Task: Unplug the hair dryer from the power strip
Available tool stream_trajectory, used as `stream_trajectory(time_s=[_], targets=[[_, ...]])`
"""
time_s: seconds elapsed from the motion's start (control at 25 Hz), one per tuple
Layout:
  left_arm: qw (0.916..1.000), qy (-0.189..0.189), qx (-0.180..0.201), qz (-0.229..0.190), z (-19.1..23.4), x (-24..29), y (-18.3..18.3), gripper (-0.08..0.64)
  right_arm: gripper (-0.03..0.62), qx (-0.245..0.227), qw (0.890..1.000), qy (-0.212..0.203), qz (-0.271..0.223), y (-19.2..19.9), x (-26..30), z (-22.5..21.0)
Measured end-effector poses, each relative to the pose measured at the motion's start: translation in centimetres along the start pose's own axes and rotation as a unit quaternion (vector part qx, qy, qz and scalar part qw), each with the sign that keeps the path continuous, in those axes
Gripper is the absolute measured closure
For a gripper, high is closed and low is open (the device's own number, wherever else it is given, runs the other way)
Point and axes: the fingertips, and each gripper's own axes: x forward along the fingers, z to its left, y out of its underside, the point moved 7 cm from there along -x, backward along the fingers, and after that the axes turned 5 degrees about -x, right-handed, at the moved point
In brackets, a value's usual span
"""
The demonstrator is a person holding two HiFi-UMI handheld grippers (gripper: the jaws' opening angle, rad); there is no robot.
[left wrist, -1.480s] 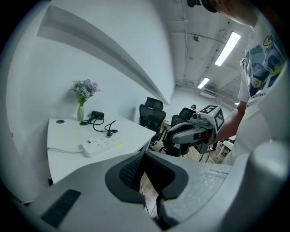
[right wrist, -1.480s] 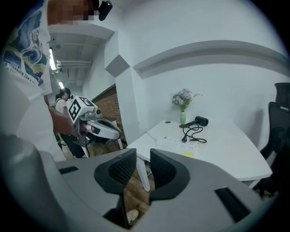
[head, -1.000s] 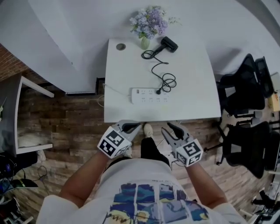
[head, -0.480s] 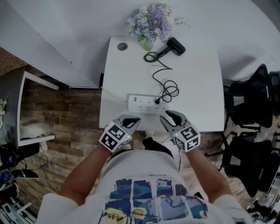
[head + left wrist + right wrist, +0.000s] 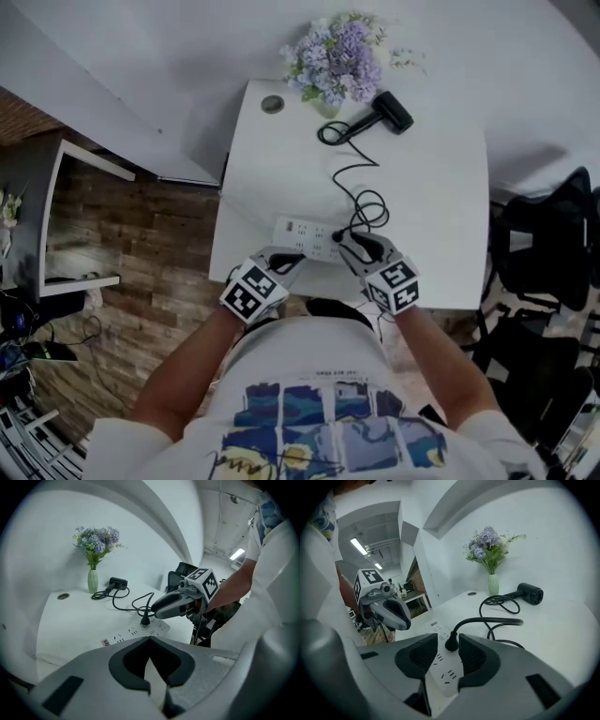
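Right gripper (image 5: 447,639): jaws apart, one on each side of the plug, with a thin gap showing on the left side; they are not clamped on it.
Plug (image 5: 146,619): black, upright, seated in a socket near the right end of the power strip.
Power strip (image 5: 302,234): white, flat on the table near its front edge, lying across in front of the person.
Left gripper (image 5: 150,639): jaw tips together with nothing between them, over the front edge of the table by the left part of the strip; whether it touches the strip cannot be told.
Cable (image 5: 492,619): black, bends away from the plug, loops just behind the strip and runs back to the hair dryer.
Hair dryer (image 5: 394,111): black, on its side at the far edge of the table, well apart from the strip.
Vase of flowers (image 5: 339,58): purple blooms, just left of the dryer.
Table (image 5: 431,197): white, with a round hole (image 5: 273,104) in its far left corner.
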Motion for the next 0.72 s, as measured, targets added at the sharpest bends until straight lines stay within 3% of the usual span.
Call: stream_trajectory(time_s=[0.72], targets=[[0.9977,-0.025,-0.044,0.045,2.2,4.0,0.5,0.558,0.486,-0.025,0.995,-0.094,0.030,-0.1,3.4,-1.6]])
